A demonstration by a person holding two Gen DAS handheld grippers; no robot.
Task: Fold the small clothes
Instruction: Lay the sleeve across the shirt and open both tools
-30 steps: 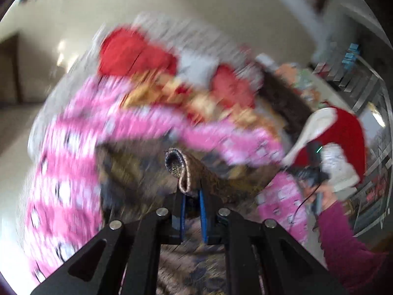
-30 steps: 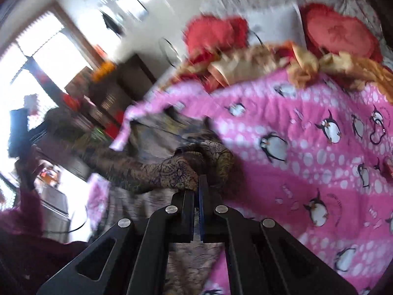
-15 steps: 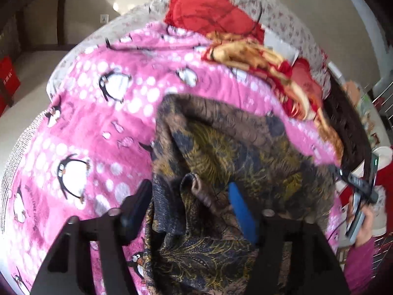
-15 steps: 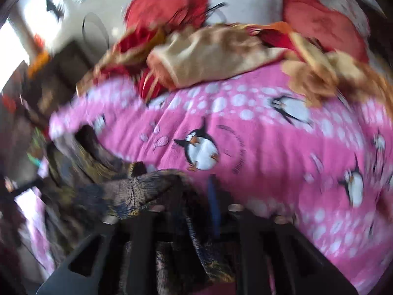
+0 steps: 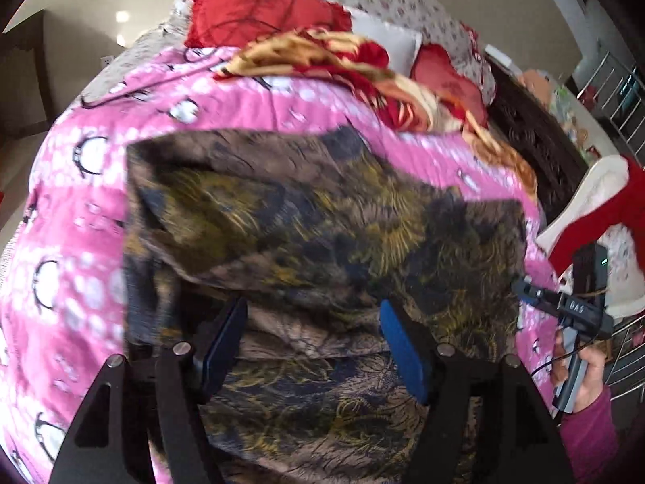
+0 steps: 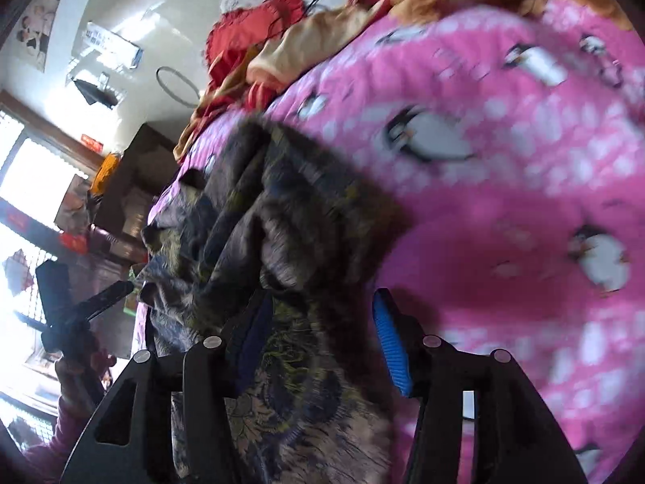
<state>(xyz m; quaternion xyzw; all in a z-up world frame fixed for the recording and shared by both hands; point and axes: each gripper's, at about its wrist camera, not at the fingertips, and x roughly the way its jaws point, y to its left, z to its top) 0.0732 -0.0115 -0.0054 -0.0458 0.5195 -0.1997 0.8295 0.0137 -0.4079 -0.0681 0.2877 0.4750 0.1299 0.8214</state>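
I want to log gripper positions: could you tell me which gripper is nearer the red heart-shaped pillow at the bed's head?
Hard to tell. Both the left gripper and right gripper hover open over the brown patterned garment, far from the red pillow.

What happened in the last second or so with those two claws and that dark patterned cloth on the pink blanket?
Both claws let go. A second ago the left claw and right claw were each pinched shut on an edge of the dark patterned cloth; now both stand open, with the cloth lying spread out on the pink penguin blanket. The blanket and the red pillows behind stayed put.
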